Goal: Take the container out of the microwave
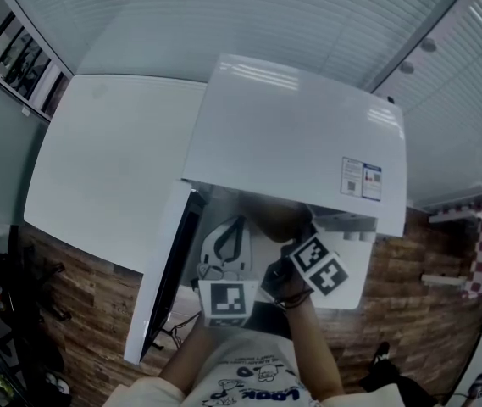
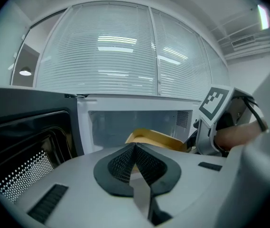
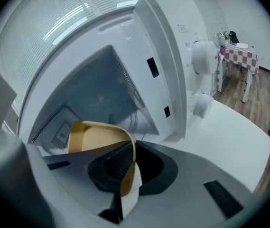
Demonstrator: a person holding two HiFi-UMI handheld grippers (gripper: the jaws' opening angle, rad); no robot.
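Your right gripper (image 3: 127,163) is clamped almost fully closed on the near rim of the shallow, tan, seemingly plastic container (image 3: 94,137). The container hangs in the mouth of the white metal microwave oven (image 3: 163,56), running toward ten o'clock from the jaws. Your left gripper (image 2: 135,158) is closed and empty.

Risk: this one-edge pinch may let the container swing, slip free, or clip the dark-windowed open door (image 2: 25,141) at nine o'clock.

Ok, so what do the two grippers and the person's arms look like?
The left gripper and right gripper each have a pale grey shell with black ribbed pads. The left cube and right cube bear black-and-white square markers. The person wears a white printed short-sleeved T-shirt and a dark band at the right wrist.
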